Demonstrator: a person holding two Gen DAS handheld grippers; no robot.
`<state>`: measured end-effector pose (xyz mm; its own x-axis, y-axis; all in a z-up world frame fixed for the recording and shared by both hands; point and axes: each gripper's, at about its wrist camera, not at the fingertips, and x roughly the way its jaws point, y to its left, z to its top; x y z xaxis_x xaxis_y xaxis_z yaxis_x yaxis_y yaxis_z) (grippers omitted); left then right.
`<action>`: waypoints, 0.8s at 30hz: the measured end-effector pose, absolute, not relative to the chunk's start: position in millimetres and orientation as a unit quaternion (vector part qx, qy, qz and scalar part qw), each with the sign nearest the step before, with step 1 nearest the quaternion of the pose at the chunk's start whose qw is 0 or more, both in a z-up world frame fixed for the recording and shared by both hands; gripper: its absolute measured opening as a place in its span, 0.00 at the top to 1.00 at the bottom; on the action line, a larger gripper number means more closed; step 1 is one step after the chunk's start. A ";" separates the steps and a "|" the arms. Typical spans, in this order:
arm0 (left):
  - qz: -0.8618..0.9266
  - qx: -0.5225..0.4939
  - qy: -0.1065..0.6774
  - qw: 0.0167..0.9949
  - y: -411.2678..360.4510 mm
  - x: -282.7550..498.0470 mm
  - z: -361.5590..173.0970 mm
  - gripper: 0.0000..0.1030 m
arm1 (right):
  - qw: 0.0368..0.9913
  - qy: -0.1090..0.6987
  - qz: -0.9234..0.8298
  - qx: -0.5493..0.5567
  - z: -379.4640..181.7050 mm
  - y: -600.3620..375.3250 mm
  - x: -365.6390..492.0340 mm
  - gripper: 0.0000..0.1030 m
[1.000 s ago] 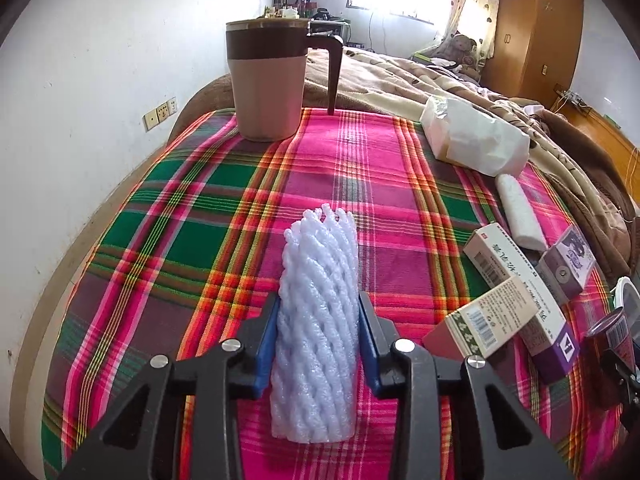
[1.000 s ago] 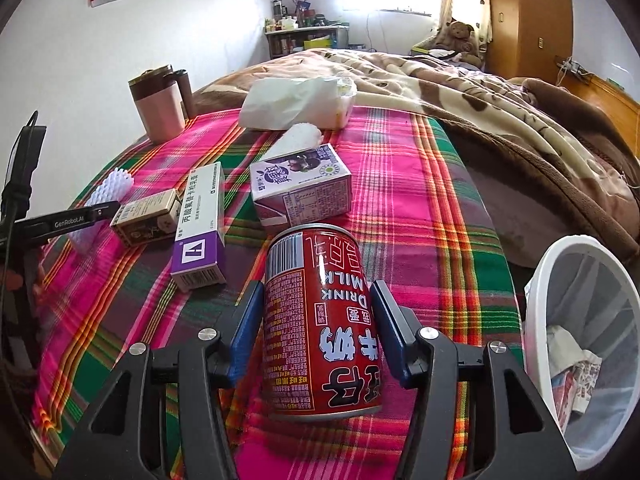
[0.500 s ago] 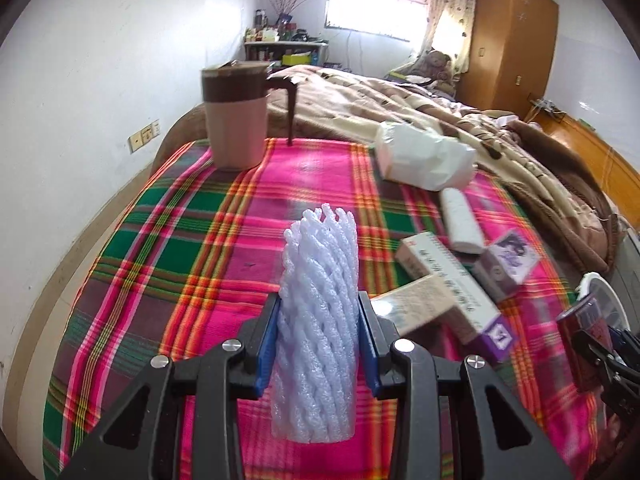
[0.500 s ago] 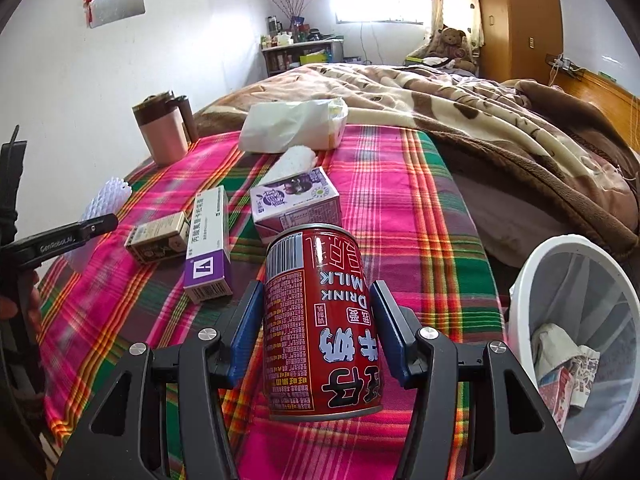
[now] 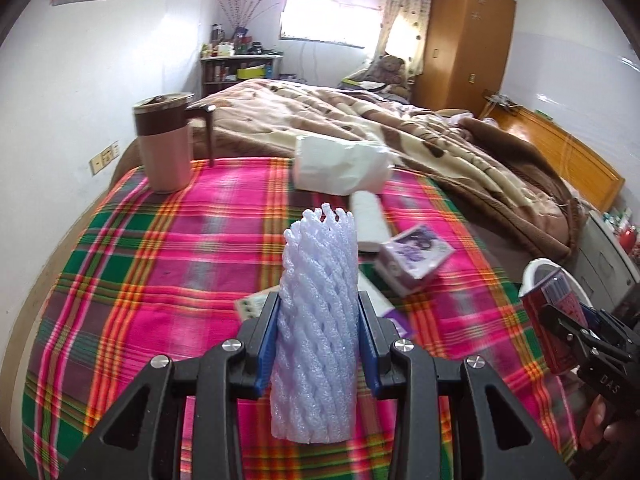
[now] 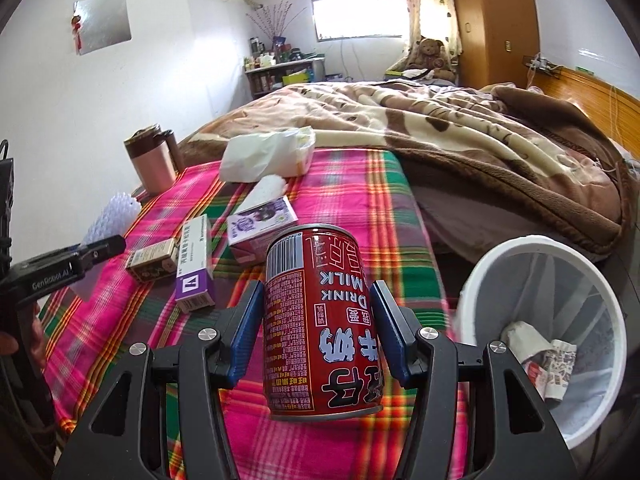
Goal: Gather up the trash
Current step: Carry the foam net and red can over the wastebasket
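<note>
My left gripper (image 5: pixel 318 334) is shut on a white foam net sleeve (image 5: pixel 318 320), held upright above the plaid blanket (image 5: pixel 160 264). My right gripper (image 6: pixel 318 328) is shut on a red milk drink can (image 6: pixel 320 320), lifted over the bed's near edge. A white mesh waste bin (image 6: pixel 480 272) with crumpled paper inside stands just right of the can. In the right wrist view the left gripper (image 6: pixel 92 254) and its foam sleeve (image 6: pixel 112 216) show at the left. The can (image 5: pixel 548 324) shows at the right edge of the left wrist view.
On the blanket lie a purple carton (image 6: pixel 260 224), a long white-purple box (image 6: pixel 194 264), a small tan box (image 6: pixel 154 258), a white roll (image 6: pixel 266 188) and a tissue pack (image 6: pixel 268 154). A pink-brown mug (image 5: pixel 164 148) stands far left. A brown quilt (image 6: pixel 440 136) covers the bed beyond.
Both grippers have risen and drawn back with their loads. The left view has swung right, so the mug sits farther off. The bin now shows larger beside the can.
</note>
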<state>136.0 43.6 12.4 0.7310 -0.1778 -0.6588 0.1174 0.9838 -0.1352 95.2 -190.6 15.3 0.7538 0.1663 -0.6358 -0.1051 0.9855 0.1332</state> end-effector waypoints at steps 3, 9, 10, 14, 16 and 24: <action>-0.095 -0.038 0.356 0.929 26.9 132.3 14.9 0.64 | 0.937 0.340 0.063 0.050 17.3 -199.8 92.1 0.46; -0.128 -0.029 0.351 0.927 -6.9 127.3 21.1 0.64 | 0.939 0.336 0.043 0.064 20.3 -219.7 88.2 0.46; -0.133 -0.028 0.350 0.927 -13.1 126.8 21.8 0.64 | 0.939 0.336 0.041 0.064 20.9 -221.9 87.5 0.46; -0.152 -0.026 0.345 0.926 -33.9 126.6 27.3 0.64 | 0.940 0.333 0.026 0.069 22.8 -234.6 84.2 0.46; -0.162 -0.020 0.342 0.925 -44.3 125.9 28.9 0.64 | 0.941 0.330 0.018 0.071 23.7 -241.9 81.5 0.46; -0.203 -0.004 0.338 0.919 -91.1 123.6 33.2 0.64 | 0.943 0.321 -0.013 0.084 28.1 -271.7 74.0 0.46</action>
